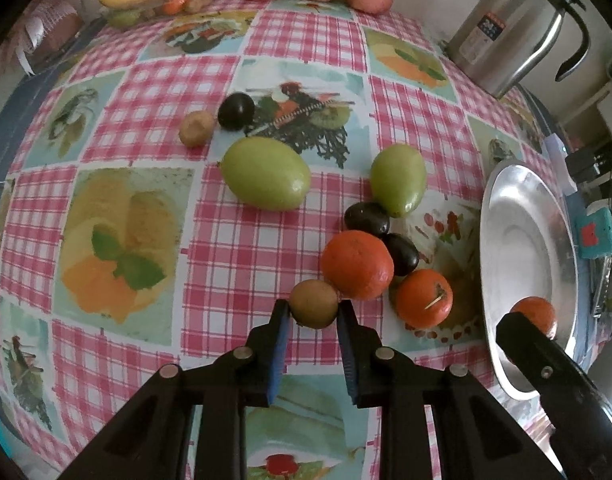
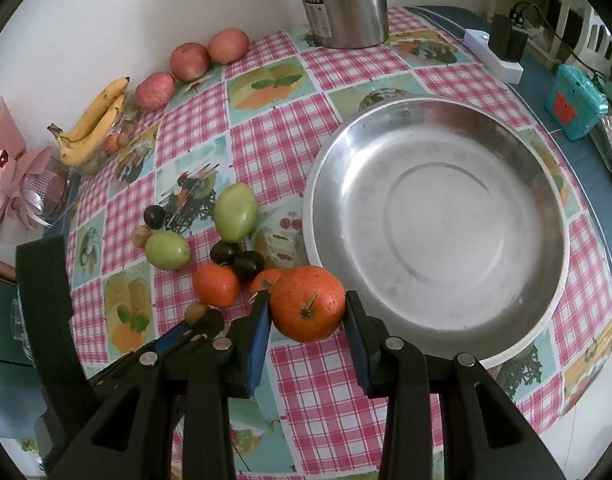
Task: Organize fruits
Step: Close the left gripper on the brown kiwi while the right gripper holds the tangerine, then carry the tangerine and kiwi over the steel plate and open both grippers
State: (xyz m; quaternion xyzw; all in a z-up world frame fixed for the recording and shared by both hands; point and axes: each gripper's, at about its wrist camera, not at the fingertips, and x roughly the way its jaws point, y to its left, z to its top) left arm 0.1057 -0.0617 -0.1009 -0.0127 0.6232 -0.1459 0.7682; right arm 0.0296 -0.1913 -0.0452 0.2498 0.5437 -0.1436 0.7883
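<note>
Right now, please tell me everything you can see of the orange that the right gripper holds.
The orange is round, with bright, finely dimpled peel and a small dry stem with a green base facing the camera. It looks whole. The right gripper is shut on it, one blue pad on each side. It sits beside the rim of the metal plate, not in it. Whether it rests on the tablecloth cannot be told.

Fruit pile [image 2: 226, 248] on table [image 2: 313, 380] left of dish [image 2: 437, 216], kettle [image 2: 345, 0] behind, apples [image 2: 190, 62] at wall.
</note>
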